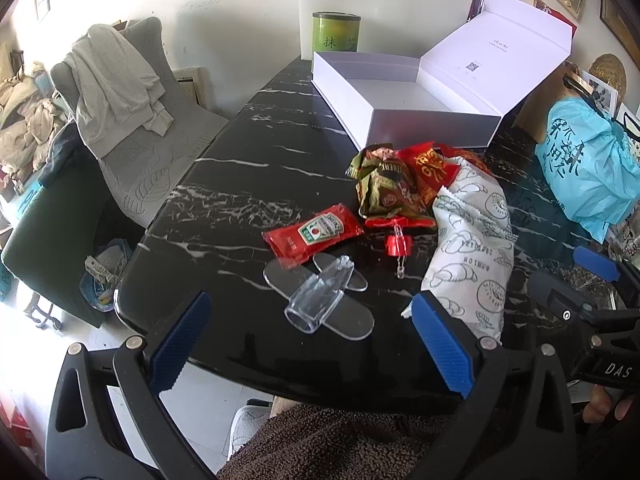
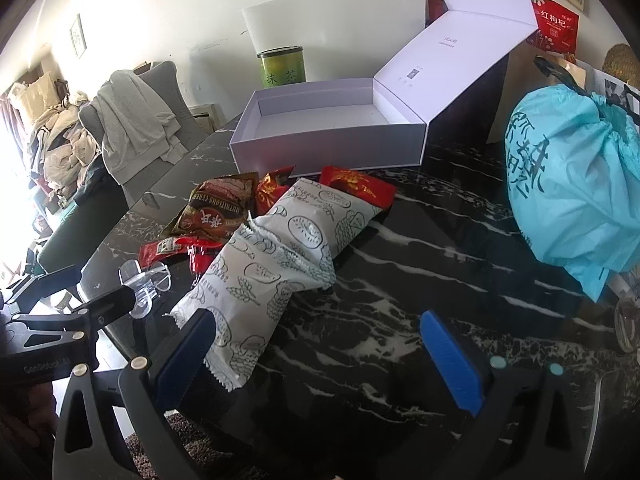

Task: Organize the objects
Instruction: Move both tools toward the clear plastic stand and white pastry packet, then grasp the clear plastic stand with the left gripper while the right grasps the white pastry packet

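Two grippers of yours hang wide open over the black table [image 1: 248, 184], holding nothing. Far behind sits the big white box [image 1: 400, 100] with its lid up. The white snack bag [image 2: 256, 280] touches your right gripper's [image 2: 316, 356] left finger. The small ketchup packet [image 1: 314, 234] and clear plastic piece [image 1: 320, 296] lie just ahead of your left gripper [image 1: 312, 344].

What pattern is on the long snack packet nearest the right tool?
White with dark line drawings of breads and round fruit slices on the snack packet; clearest in the right wrist view.
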{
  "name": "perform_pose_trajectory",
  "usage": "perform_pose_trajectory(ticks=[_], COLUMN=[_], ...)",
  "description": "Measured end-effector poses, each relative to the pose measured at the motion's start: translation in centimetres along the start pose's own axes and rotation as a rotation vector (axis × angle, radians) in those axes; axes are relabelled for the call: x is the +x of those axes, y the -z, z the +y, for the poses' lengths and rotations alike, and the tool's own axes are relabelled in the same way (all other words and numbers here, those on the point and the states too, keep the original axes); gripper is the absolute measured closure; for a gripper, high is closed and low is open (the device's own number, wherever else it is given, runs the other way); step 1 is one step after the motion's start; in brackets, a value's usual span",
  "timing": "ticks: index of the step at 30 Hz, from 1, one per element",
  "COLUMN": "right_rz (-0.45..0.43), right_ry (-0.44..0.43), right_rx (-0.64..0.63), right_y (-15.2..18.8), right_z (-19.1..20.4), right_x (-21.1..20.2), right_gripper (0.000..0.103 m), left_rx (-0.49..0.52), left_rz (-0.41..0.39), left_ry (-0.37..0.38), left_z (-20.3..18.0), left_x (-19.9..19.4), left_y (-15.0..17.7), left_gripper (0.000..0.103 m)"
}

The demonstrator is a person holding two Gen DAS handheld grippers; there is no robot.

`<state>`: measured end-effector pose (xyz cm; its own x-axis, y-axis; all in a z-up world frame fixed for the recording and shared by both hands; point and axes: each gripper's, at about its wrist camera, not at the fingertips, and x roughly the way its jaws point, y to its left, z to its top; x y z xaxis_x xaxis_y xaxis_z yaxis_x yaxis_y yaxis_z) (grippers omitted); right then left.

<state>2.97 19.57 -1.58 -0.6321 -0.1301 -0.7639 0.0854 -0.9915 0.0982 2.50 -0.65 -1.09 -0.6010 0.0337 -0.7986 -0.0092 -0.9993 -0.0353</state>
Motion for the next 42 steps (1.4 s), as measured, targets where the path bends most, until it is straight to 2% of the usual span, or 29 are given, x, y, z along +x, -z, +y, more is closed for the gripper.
perform_pose_trajectory(ticks=[14,21,27,37,42], right_rz=[0.019,0.017,0.032,0.105,0.111], right_ry=[-0.055,-0.076,-0.095,-0.019,-0.026], right_rx=[-0.015,-0.03,0.006,0.067,0.052], right_y=[1.7,0.9,-0.8,-2.1,-1.8], right_z=[0.8,1.7,2.7,3.1,3.0], right_x=[0.6,1.6,3.1,6.2,6.5], right_gripper=[0.0,0.0,0.0,0.0,0.0], left_rx=[-0.034,-0.042,-0.055,-0.062,-0.037], left_rz=[0.029,0.032,0.028,0.032,0.029], left_ry=[0.064,0.1,0.119,0.135,0.139], left_z=[0.6,1.0,1.9,3.2,2.7], left_x=[1.1,2.1,2.8,4.2,4.5], left_y=[2.0,2.1,1.8,1.3,1.1], left_gripper=[0.002,0.002,0.002,0.003,0.003])
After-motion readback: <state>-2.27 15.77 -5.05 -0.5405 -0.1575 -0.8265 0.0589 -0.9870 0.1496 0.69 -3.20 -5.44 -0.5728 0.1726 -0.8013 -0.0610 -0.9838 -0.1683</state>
